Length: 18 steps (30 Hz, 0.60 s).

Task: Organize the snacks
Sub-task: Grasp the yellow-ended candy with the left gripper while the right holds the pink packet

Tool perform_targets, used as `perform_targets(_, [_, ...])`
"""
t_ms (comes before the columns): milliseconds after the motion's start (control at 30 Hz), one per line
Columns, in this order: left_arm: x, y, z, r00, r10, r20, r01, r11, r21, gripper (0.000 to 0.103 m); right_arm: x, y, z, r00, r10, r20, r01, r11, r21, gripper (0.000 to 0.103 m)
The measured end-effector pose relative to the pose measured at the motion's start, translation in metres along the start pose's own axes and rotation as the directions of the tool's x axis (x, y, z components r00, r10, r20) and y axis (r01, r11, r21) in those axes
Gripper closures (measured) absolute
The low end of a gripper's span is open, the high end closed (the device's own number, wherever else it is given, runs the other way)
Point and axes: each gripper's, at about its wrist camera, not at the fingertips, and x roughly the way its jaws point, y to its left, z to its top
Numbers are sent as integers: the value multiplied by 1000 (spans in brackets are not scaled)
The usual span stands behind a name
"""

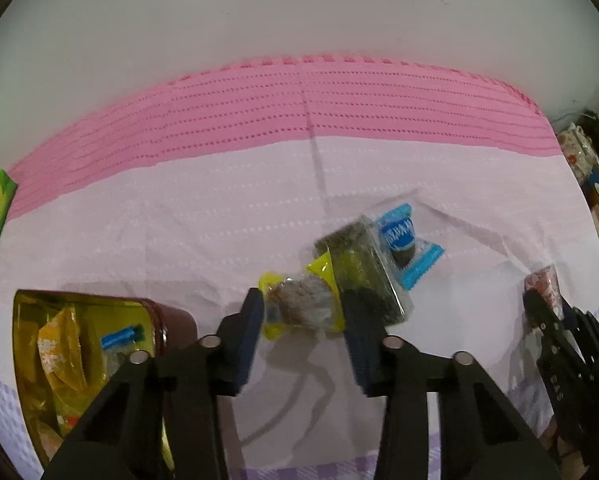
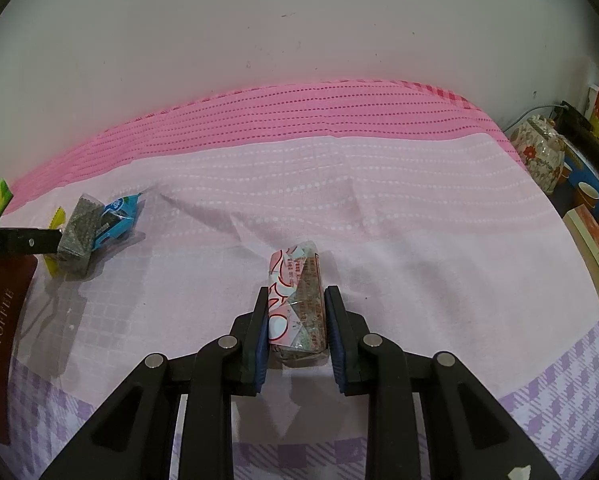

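Right wrist view: a light, crinkly, slippery snack packet [image 2: 297, 304] is clamped mid-length by the right hand-held gripper [image 2: 297, 332]; the left hand-held gripper [image 1: 301, 320], half-closed, brackets a yellow-ended sweet [image 1: 299, 306].

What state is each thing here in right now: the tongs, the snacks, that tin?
Left tongs: shut on yellow-wrapped snack.
Right tongs: shut on pink-wrapped snack.
Seaweed pack: lying on the cloth, leaning on the blue-wrapped snack.
Toffee tin: open, holding snacks.
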Motion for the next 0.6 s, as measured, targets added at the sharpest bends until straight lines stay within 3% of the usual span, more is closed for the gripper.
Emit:
perform_targets(167, [1,5,-7,1000,-10,-5,10,1000,-10,69,1,0,0,1000,3,0,-3,1000,0,77])
perform_targets(400, [-15,2,-8,999,-11,34,10,999,34,94,1,0,0,1000,5,0,-5,1000,1,77])
perform_targets(600, [-32,3,-11,998,-42,48,41,999,35,102,1,0,0,1000,6,0,-6,1000,1,77])
